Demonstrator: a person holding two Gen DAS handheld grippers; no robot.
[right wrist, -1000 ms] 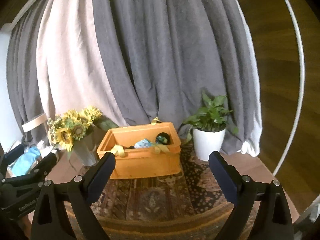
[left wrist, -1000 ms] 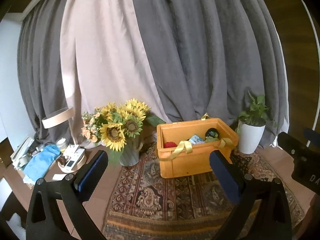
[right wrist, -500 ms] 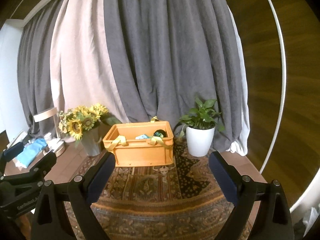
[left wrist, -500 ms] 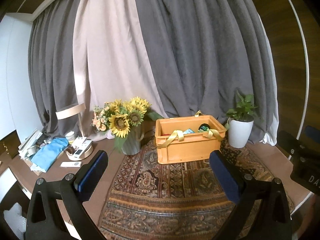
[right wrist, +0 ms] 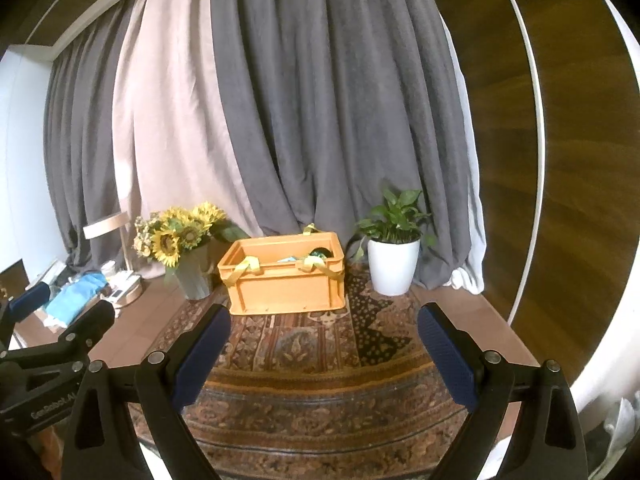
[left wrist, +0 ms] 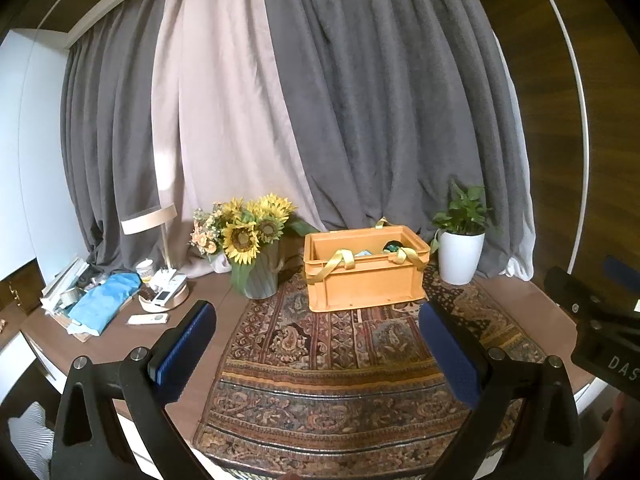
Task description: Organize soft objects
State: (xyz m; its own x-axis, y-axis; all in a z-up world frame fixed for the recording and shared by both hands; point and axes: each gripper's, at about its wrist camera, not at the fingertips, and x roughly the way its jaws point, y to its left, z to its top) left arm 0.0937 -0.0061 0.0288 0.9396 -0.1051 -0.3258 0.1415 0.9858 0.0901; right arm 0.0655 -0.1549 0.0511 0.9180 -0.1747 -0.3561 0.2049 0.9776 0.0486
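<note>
Soft, dim daylight; sharp centres, strong fisheye bending and dark corners.

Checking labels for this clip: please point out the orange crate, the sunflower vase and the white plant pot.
orange crate (left wrist: pixel 364 284): left wrist view, front wall.
sunflower vase (left wrist: pixel 260 278): left wrist view, ribbed grey body below the flowers.
white plant pot (right wrist: pixel 392 266): right wrist view, front of the pot.

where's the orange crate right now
The orange crate sits at the far end of the patterned rug, centre of both wrist views, between the sunflower vase on its left and the white potted plant on its right.
</note>
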